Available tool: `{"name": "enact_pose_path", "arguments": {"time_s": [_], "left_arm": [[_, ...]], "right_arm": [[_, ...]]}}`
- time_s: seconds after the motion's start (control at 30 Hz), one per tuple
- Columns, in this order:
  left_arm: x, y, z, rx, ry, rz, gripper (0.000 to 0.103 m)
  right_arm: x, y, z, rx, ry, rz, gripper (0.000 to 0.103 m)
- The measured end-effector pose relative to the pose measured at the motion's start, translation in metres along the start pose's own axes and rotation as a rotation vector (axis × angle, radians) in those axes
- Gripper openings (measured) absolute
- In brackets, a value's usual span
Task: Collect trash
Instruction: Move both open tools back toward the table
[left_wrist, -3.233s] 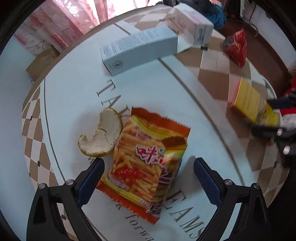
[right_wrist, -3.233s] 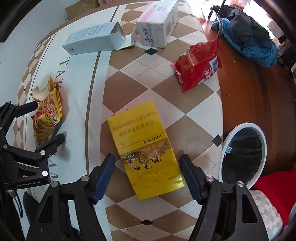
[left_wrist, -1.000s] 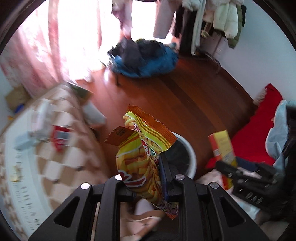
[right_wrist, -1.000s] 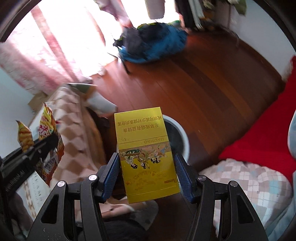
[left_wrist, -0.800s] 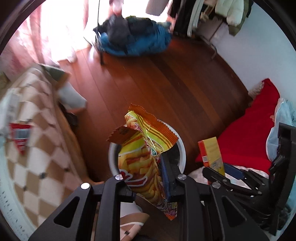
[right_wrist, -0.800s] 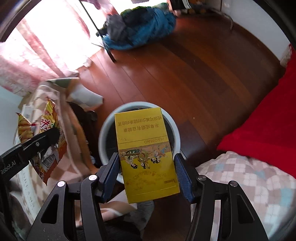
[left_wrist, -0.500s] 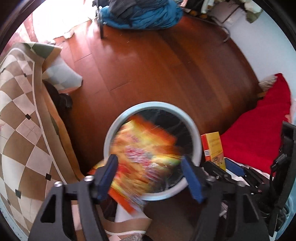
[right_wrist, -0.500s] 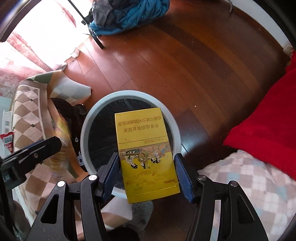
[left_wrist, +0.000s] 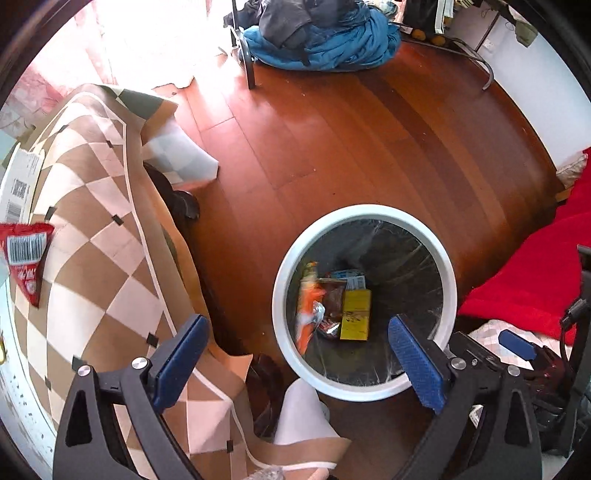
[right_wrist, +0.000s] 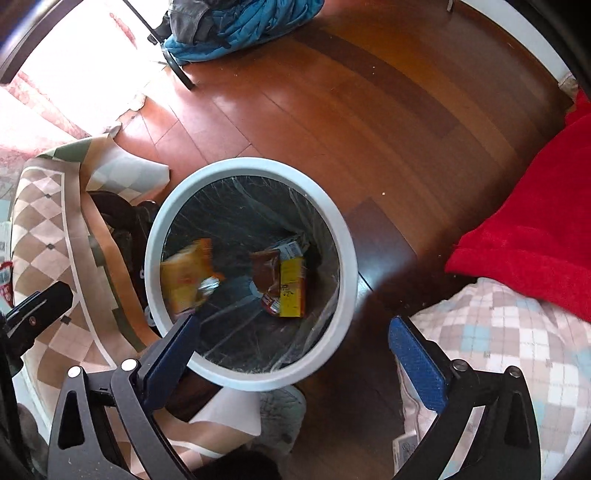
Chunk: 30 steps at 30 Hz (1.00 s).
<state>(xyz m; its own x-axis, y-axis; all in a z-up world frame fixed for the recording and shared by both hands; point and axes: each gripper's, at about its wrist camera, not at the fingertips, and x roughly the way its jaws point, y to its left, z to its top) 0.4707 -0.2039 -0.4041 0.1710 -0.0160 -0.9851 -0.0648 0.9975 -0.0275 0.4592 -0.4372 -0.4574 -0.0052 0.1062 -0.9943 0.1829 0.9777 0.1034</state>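
A white-rimmed bin (left_wrist: 364, 211) with a black liner stands on the wooden floor beside the table. At its bottom lies the yellow box (left_wrist: 355, 314), next to a few older wrappers. The orange chip bag (left_wrist: 308, 306) is blurred, dropping along the bin's left wall. My left gripper (left_wrist: 297, 325) is open and empty above the bin's near rim. From the right wrist, the bin (right_wrist: 251, 162) holds the blurred chip bag (right_wrist: 188, 277) and the yellow box (right_wrist: 291, 291). My right gripper (right_wrist: 295, 325) is open and empty over the near rim.
The table with its checked cloth (left_wrist: 92, 240) is at the left, carrying a red snack bag (left_wrist: 26, 254) and a white box (left_wrist: 18, 181). A red blanket (left_wrist: 535, 266) lies right of the bin. Blue clothing (left_wrist: 321, 37) sits piled on a chair far across the floor.
Both grippers have opened. The chip bag left the left gripper and the yellow box left the right gripper; both are now inside the bin. Both views have tilted down over the bin.
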Motion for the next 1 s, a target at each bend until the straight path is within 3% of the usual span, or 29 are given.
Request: {"name": "enact_pose_path", "arguments": {"time_s": [0.37, 1.0], "left_arm": [[-0.045, 0.001, -0.018, -0.004, -0.048, -0.006, 0.100], [-0.183, 0.022, -0.071, -0.027, -0.261, 0.032, 0.100]], "right_arm": [[-0.060, 0.010, -0.023, -0.054, -0.055, -0.044, 0.103], [-0.206, 0.050, -0.075, -0.092, -0.227, -0.009, 0.103]]}}
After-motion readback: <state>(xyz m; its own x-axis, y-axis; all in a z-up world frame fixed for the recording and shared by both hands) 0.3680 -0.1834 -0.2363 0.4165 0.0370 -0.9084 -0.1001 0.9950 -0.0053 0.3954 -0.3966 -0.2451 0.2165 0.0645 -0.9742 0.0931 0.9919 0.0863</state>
